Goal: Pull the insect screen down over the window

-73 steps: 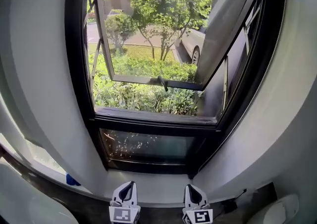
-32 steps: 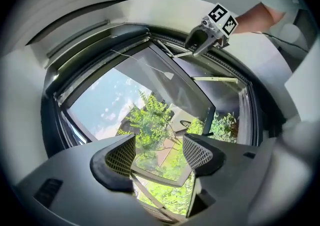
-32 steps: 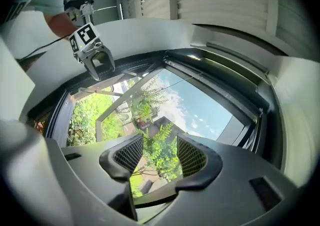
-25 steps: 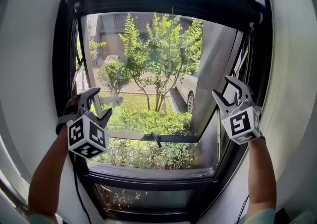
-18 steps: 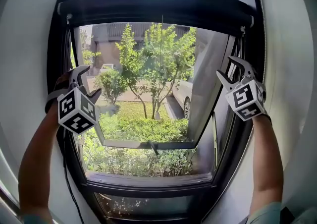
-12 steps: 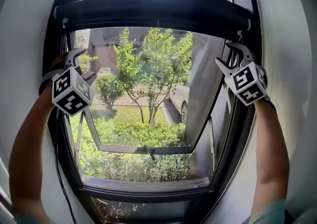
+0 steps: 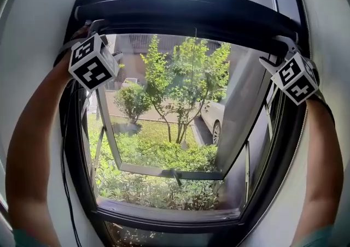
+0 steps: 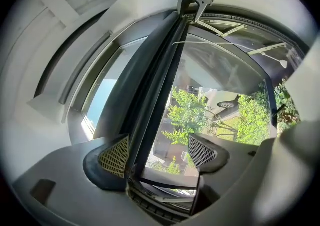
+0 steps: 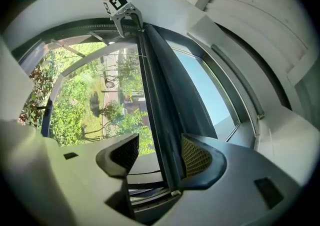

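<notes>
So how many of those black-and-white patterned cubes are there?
2. One cube sits on the left gripper, at the window frame's upper left. The other cube sits on the right gripper, at the upper right. None looks hidden.

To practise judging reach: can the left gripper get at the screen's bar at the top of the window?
Probably yes. The left gripper is up at the bar. Its jaws have just been opening and stand apart with the bar between them. Nothing seems to block it, though it has no grip yet.
</notes>
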Demonstrator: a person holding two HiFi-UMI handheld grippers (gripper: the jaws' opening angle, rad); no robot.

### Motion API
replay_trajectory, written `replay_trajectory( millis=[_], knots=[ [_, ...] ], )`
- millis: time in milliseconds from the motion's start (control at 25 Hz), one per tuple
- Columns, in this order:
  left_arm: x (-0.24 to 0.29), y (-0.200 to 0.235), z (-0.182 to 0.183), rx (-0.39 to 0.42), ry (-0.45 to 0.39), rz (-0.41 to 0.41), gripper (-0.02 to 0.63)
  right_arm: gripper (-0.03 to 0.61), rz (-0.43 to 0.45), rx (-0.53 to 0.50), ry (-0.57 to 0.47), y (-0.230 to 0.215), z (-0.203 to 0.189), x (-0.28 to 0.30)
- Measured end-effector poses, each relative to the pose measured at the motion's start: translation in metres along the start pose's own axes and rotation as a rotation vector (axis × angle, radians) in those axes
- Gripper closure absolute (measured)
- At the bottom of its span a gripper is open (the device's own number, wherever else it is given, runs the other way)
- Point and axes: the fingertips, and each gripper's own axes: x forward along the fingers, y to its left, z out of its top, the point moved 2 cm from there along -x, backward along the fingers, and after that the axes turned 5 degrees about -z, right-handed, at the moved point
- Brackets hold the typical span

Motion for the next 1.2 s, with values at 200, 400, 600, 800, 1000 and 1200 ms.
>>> replay_trajectory(
  millis=[200,400,600,800,1000,1200],
  knots=[
    [0.015,0.015,-0.006,0.029,0.058,0.001,0.25,0.33,-0.011,-0.027,0.025,-0.012,0.003,0.009],
    [0.029,0.016,-0.014,0.048,0.108,-0.037,0.25,0.33,0.032,-0.08,0.061,-0.01,-0.003,0.007],
    [0.031,0.016,-0.02,0.119,0.168,-0.025,0.25,0.33,0.096,-0.104,0.088,-0.001,-0.004,0.014],
    [0.029,0.012,-0.024,0.169,0.206,-0.016,0.25,0.33,0.111,-0.137,0.111,0.001,0.002,0.017],
    [0.03,0.013,-0.022,0.186,0.226,-0.03,0.25,0.33,0.15,-0.176,0.145,0.008,-0.001,0.018],
    [0.026,0.009,-0.024,0.196,0.235,-0.054,0.25,0.331,0.154,-0.197,0.154,0.014,-0.001,0.014]
  ],
)
